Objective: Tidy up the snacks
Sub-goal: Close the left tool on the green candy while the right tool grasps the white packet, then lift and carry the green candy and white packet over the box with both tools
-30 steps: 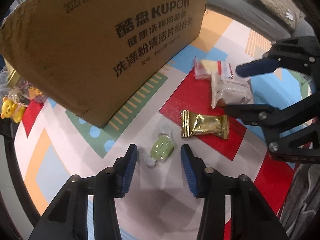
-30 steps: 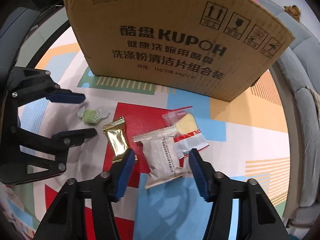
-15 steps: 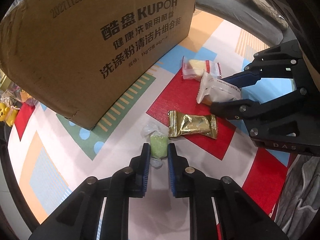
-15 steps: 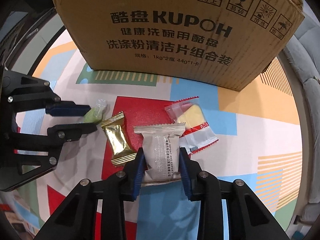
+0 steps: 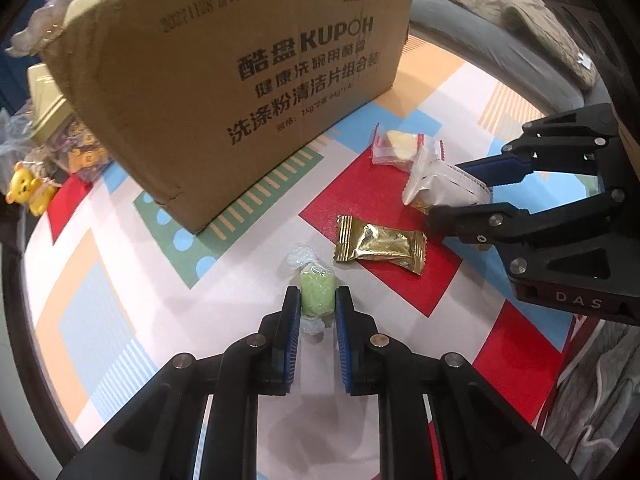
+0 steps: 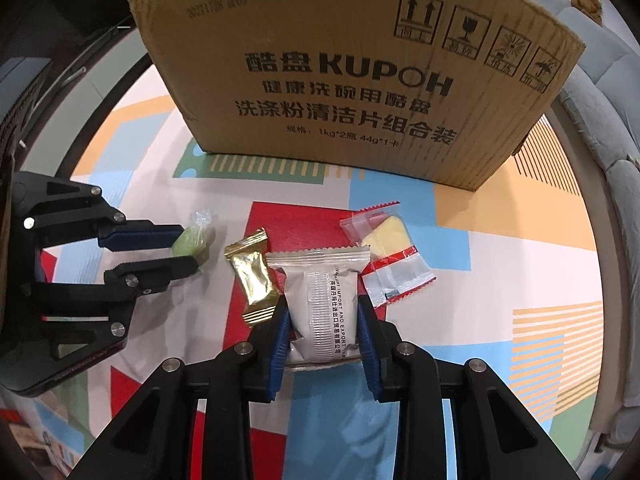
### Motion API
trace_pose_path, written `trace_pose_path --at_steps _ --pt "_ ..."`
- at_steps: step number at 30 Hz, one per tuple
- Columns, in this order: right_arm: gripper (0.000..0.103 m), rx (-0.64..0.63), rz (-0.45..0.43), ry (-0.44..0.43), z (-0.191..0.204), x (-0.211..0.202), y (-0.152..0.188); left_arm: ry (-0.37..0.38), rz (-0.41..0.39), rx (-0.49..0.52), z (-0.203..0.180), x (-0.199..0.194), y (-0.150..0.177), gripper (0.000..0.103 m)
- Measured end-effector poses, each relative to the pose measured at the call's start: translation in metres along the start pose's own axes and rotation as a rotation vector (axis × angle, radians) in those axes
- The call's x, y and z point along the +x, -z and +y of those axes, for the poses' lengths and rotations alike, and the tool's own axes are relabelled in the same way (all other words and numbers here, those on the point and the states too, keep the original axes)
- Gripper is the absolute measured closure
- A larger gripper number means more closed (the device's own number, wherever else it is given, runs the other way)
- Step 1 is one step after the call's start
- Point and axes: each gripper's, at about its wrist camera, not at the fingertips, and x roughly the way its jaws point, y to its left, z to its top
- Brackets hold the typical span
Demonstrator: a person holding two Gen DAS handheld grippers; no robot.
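Two snacks are gripped at this moment and two more lie free on the mat [image 5: 120, 320]. The left gripper [image 5: 317, 308] is clamped on the green candy [image 5: 317, 294], its pads pressing both sides of the wrapper. The right gripper [image 6: 323, 320] is clamped on the white pack [image 6: 326, 304]; its jaws closed on the pack within the last second and have since settled. Both snacks seem low, at or just above the mat, so the carrying is probably only starting. The gold pack [image 5: 378, 244] lies between the two grippers, and the yellow snack [image 6: 390, 256] in its clear wrapper with red edges lies just beside the white pack, partly under its corner. Judging from the task, all four likely should go into the box [image 6: 352, 80], which stands upright just behind them; its inside is hidden, so it is not possible to say how many snacks are already stored. At least two pickups are left after this one.

The surface is a play mat with red, blue, orange and green shapes. A grey sofa [image 5: 480, 28] stands behind the mat on the right side. To the left of the box are a yellow bear toy [image 5: 30, 192] and a few bags, too unclear to name.
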Motion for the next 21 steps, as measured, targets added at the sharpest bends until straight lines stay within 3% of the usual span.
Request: trace_pose_path --at_steps 10,21 --pt "0.070 -0.010 -0.042 -0.028 -0.003 -0.023 0.012 -0.058 -0.041 -0.100 -0.015 -0.014 0.010 0.085" --pt "0.070 -0.022 -0.099 -0.029 -0.011 -0.050 0.018 -0.117 -0.138 -0.288 -0.015 -0.037 0.016 0.085"
